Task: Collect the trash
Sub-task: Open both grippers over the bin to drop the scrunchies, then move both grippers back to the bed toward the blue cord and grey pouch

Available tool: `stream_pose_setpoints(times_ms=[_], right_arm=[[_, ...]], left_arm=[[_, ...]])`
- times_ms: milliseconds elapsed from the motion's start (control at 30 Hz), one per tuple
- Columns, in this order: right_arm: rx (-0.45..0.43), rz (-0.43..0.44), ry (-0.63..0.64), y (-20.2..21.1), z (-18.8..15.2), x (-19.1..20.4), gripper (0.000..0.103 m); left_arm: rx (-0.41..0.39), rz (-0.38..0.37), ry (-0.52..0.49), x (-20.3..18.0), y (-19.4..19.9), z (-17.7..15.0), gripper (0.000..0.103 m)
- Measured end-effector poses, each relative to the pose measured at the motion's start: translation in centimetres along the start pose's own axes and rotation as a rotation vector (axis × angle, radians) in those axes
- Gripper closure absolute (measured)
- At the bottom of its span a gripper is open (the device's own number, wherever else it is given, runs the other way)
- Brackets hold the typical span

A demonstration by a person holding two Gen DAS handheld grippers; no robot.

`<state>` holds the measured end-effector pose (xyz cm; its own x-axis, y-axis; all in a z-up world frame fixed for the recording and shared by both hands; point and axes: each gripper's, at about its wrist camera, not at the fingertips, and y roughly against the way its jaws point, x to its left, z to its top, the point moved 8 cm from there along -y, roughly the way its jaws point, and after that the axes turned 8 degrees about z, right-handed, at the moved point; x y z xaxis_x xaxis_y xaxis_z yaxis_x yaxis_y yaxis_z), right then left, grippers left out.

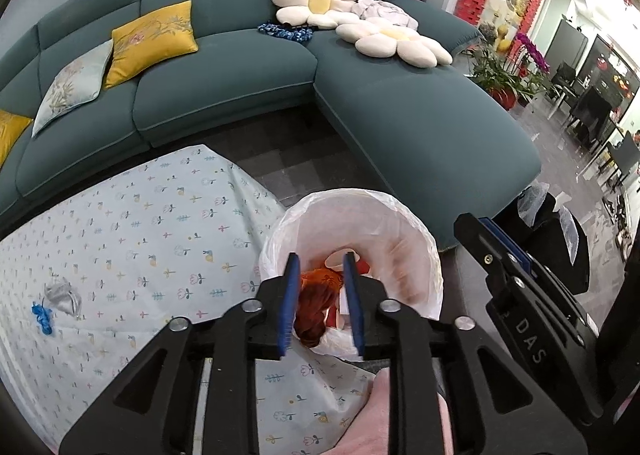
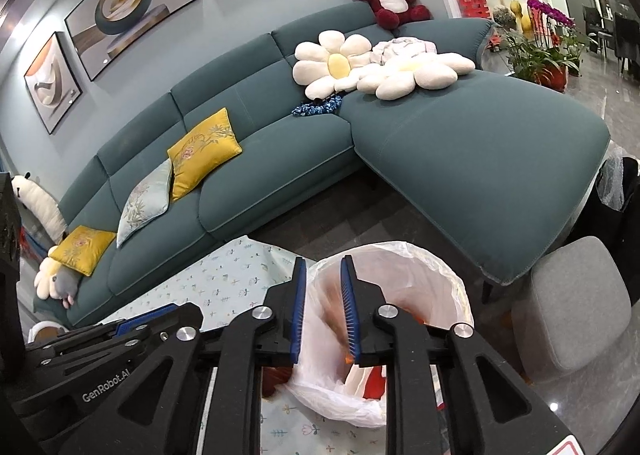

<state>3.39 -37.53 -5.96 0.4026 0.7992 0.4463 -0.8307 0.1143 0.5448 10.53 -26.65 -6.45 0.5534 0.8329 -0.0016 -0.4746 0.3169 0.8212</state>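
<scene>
Trash bin (image 1: 400, 223), round, lined with a thin white plastic bag (image 2: 440, 267), sits on the floor at 6 o'clock in both wrist views, against the edge of the patterned tablecloth (image 1: 120, 223). Inside: crumpled orange-red wrapper (image 1: 320, 295) plus red and white scraps, low in the bag. Left gripper (image 1: 322, 303) hangs over the bin mouth, jaws apart, nothing between the blue pads, wrapper visible through the gap. Right gripper (image 2: 323, 311) is also spread, empty, over the bin's near rim; its body shows at 4 o'clock in the left view. On the cloth at 8 o'clock, left view: grey crumpled scrap (image 1: 62, 297) touching a blue scrap (image 1: 42, 319), well apart from the bin. Teal sectional sofa (image 1: 248, 67) fills 12 o'clock, chaise corner near the bin. Grey stool (image 2: 576, 311) at 3 o'clock, right view, beside the bin.
</scene>
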Motion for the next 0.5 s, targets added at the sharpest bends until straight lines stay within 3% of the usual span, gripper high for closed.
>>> stream_pose_setpoints(times_ms=[500], right_arm=[[0.010, 0.015, 0.045, 0.1, -0.1, 2.3, 0.077]], left_arm=[[-0.021, 0.007, 0.054, 2.9, 1.2, 0.1, 0.078]])
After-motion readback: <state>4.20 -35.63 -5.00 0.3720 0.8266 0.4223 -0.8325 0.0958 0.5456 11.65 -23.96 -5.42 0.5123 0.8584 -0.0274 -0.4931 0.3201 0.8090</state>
